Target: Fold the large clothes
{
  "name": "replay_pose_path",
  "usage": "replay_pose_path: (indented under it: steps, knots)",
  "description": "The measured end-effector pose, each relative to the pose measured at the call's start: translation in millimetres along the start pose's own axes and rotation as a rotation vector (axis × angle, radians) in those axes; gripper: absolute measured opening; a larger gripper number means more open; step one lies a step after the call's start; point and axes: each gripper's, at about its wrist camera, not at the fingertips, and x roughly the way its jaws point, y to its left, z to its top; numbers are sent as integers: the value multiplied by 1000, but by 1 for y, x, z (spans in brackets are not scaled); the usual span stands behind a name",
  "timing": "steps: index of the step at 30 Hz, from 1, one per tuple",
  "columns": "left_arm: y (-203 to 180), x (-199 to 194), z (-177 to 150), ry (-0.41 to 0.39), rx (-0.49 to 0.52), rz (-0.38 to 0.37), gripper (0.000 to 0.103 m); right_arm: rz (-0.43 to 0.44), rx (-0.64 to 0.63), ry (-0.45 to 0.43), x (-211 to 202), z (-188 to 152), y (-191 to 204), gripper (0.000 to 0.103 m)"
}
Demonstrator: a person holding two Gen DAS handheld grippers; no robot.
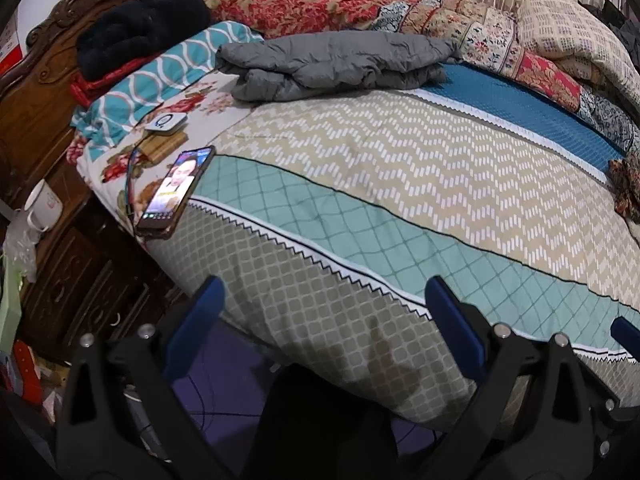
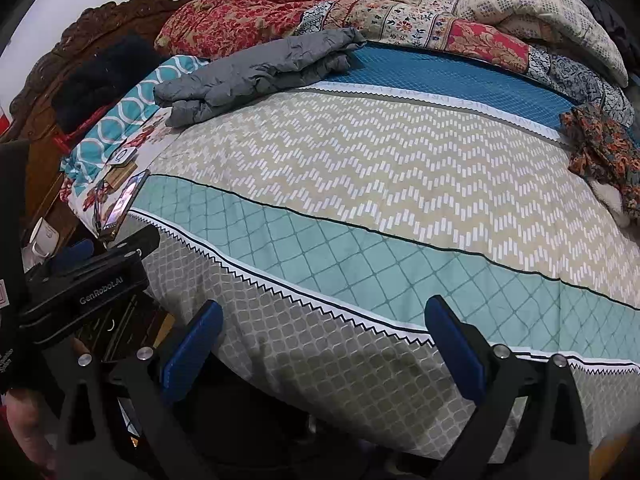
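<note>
A grey padded jacket lies folded in a flat bundle at the far side of the bed, near the pillows; it also shows in the right wrist view. My left gripper is open and empty, held over the bed's near edge, far from the jacket. My right gripper is open and empty, also at the near edge. The left gripper's body shows at the left of the right wrist view. A crumpled floral garment lies at the bed's right side.
The patterned bedspread covers the bed. A lit phone and a small white device lie near the teal pillow. Quilts are heaped at the back. A dark garment rests by the wooden headboard. A white mug stands on the nightstand.
</note>
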Motion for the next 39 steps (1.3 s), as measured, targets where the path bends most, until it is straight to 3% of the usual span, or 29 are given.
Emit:
replay_pose_path:
  steps: [39]
  knots:
    - [-6, 12, -5, 36, 30, 29, 97, -14, 40, 57, 18, -8, -8, 25]
